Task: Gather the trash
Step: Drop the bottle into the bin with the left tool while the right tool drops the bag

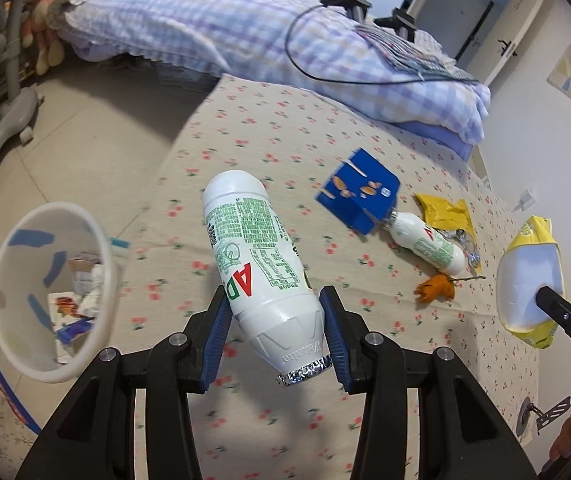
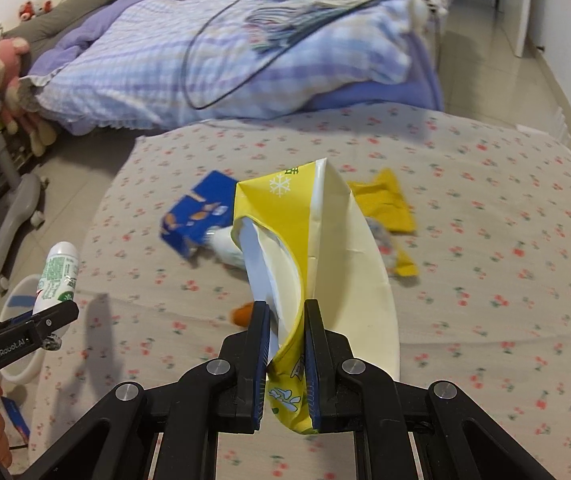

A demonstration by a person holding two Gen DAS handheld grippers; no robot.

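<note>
My left gripper (image 1: 275, 300) is shut on a white drink bottle (image 1: 253, 256) with green print and a foil-topped neck, lifted over the floral-cloth table (image 1: 269, 136). My right gripper (image 2: 285, 312) is shut on a yellow and white wrapper bag (image 2: 325, 248); the bag (image 1: 529, 280) shows at the right of the left wrist view. A white trash bin (image 1: 51, 300) with paper scraps inside stands at the table's left edge. On the cloth lie a blue carton (image 1: 359, 192), a second white bottle (image 1: 425, 244), a yellow packet (image 1: 445, 212) and an orange peel (image 1: 435, 288).
Behind the table is a bed with a purple checked quilt (image 1: 245, 32), a black cable and two more grippers lying on it. A grey chair base (image 1: 1, 128) and plush toys (image 2: 5, 60) stand on the tiled floor to the left. The bottle (image 2: 59, 276) appears at left in the right wrist view.
</note>
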